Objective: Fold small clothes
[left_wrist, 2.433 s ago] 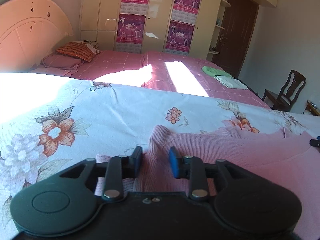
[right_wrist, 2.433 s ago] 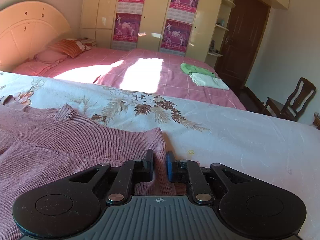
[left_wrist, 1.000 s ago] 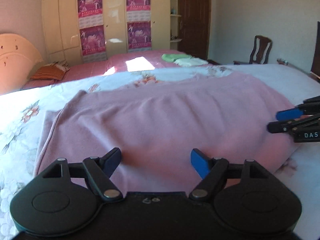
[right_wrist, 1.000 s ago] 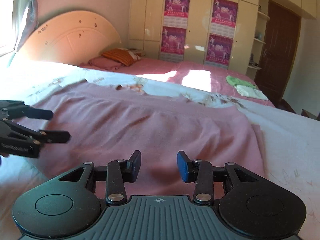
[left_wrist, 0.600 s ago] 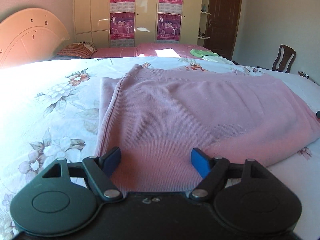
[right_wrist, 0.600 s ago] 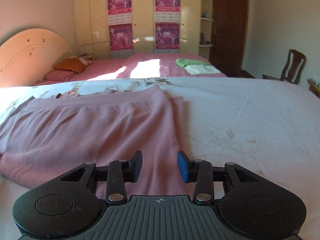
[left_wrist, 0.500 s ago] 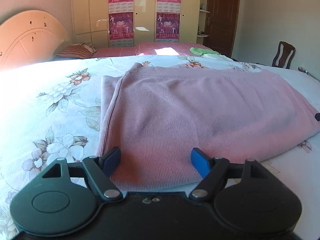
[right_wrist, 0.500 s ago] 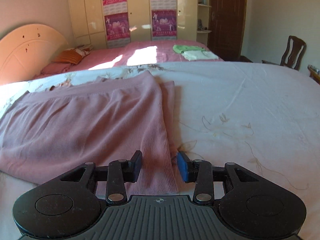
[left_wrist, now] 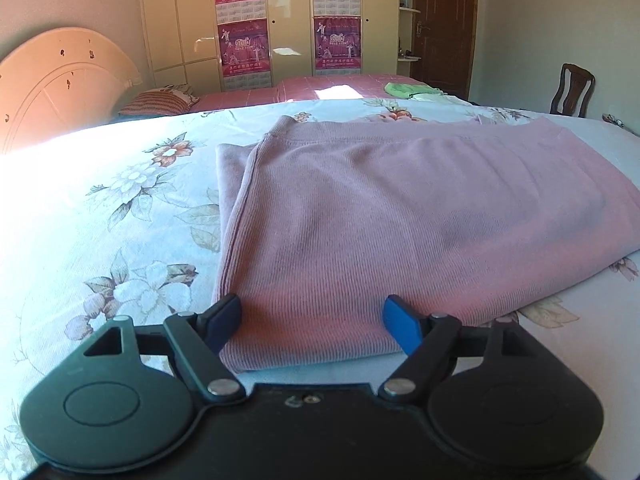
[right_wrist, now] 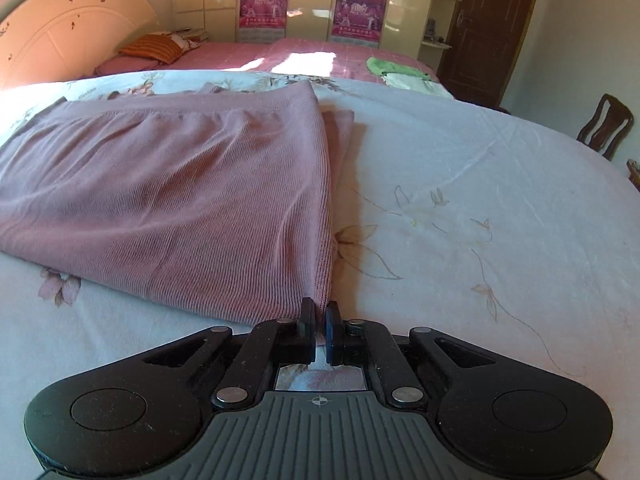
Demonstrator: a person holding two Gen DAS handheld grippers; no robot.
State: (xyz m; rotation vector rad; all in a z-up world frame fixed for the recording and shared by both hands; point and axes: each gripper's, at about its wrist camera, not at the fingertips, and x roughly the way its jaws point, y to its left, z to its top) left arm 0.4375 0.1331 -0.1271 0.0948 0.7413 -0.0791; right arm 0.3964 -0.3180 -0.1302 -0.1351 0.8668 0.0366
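Observation:
A pink ribbed knit garment (left_wrist: 400, 208) lies folded in half on the floral bedsheet (left_wrist: 100, 208). In the left wrist view my left gripper (left_wrist: 312, 320) stands open, its blue pads on either side of the garment's near left corner without pressing it. In the right wrist view the same garment (right_wrist: 192, 184) spreads to the left, and my right gripper (right_wrist: 319, 330) is shut on its near right corner, with a thin bit of the pink fabric pinched between the pads.
A second bed with a pink cover (right_wrist: 280, 52) stands behind, carrying a striped pillow (right_wrist: 156, 48) and folded green and white clothes (right_wrist: 400, 70). A wooden chair (right_wrist: 604, 124) and a dark door (right_wrist: 488, 24) are at the right. The pale sheet (right_wrist: 480, 200) stretches right of the garment.
My right gripper has closed on the garment's near right corner. Both grippers came back to the near edge of the folded garment; the left stayed open.

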